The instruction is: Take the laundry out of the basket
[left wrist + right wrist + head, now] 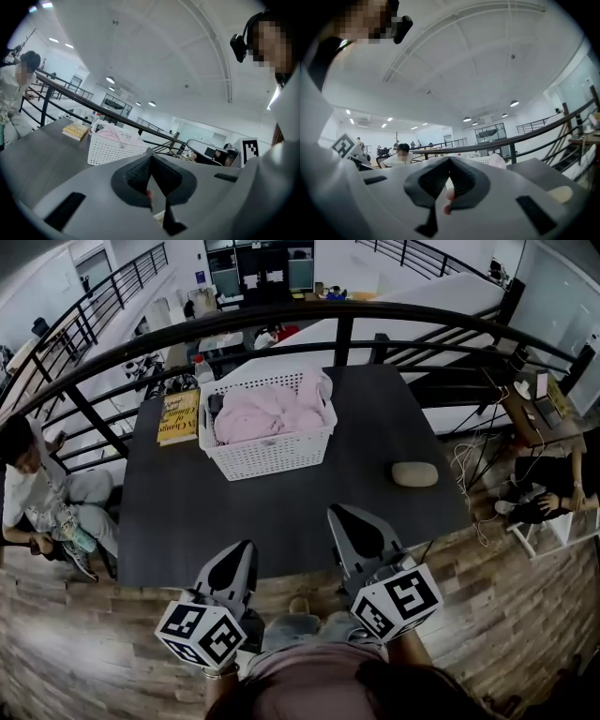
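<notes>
Yellow book (178,416) and beige lump (414,473) lie on dark table (281,517).

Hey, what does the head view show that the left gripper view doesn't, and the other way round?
Only the head view: the beige oblong object on the table's right side and the wooden floor below.
Only the left gripper view: the ceiling lights, and the left gripper seen along its own jaws, which are together with nothing between them.
Both: the white basket holding pink laundry, the yellow book beside it, the dark table and the black railing.
</notes>
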`<state>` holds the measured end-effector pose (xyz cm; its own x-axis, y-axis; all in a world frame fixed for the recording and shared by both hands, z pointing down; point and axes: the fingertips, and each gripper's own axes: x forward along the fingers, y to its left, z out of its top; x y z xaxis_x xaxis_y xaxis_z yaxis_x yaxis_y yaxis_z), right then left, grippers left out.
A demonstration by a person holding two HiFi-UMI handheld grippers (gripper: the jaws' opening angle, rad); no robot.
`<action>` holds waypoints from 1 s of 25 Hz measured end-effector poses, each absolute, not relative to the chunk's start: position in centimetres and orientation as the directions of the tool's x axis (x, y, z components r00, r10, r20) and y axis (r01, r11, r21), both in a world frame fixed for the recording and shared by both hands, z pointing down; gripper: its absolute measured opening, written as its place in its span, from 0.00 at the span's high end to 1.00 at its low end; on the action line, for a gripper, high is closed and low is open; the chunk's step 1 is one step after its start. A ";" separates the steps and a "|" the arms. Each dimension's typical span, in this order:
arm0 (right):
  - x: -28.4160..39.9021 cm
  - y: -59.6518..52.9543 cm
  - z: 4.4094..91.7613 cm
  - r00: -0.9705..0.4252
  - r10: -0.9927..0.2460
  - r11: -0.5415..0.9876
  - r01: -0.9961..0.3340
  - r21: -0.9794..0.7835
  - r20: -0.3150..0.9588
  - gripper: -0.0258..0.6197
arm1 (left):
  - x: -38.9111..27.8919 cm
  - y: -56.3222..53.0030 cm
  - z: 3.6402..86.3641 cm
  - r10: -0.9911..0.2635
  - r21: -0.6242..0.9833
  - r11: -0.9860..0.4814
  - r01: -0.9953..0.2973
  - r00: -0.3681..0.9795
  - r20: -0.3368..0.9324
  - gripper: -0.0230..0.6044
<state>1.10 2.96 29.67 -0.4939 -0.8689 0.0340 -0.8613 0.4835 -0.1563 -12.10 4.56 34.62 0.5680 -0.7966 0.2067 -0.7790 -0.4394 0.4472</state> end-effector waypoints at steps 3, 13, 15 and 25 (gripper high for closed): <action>0.6 2.2 29.8 -0.485 -0.873 0.476 -0.869 -0.133 0.046 0.94 | -12.8 3.6 34.9 -0.791 0.459 -0.437 -0.773 0.574 0.213 0.97; 0.8 -2.1 31.3 -0.486 -0.869 0.478 -0.873 -0.098 0.088 0.93 | -13.4 -0.2 36.3 -0.792 0.476 -0.411 -0.777 0.563 0.236 0.97; 0.7 -3.4 31.2 -0.500 -0.862 0.493 -0.865 -0.092 0.087 0.93 | -13.5 -1.2 36.3 -0.800 0.476 -0.405 -0.781 0.554 0.228 0.97; 0.1 -10.9 31.8 -0.603 -0.783 0.603 -0.796 -0.050 0.152 0.78 | -14.1 -7.1 36.7 -0.840 0.501 -0.335 -0.798 0.494 0.225 0.97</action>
<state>0.05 -10.87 31.78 -0.6032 -0.7830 0.1520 -0.7959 0.6034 -0.0504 -14.11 -7.14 36.72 0.4936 -0.8402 0.2245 -0.7979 -0.3349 0.5012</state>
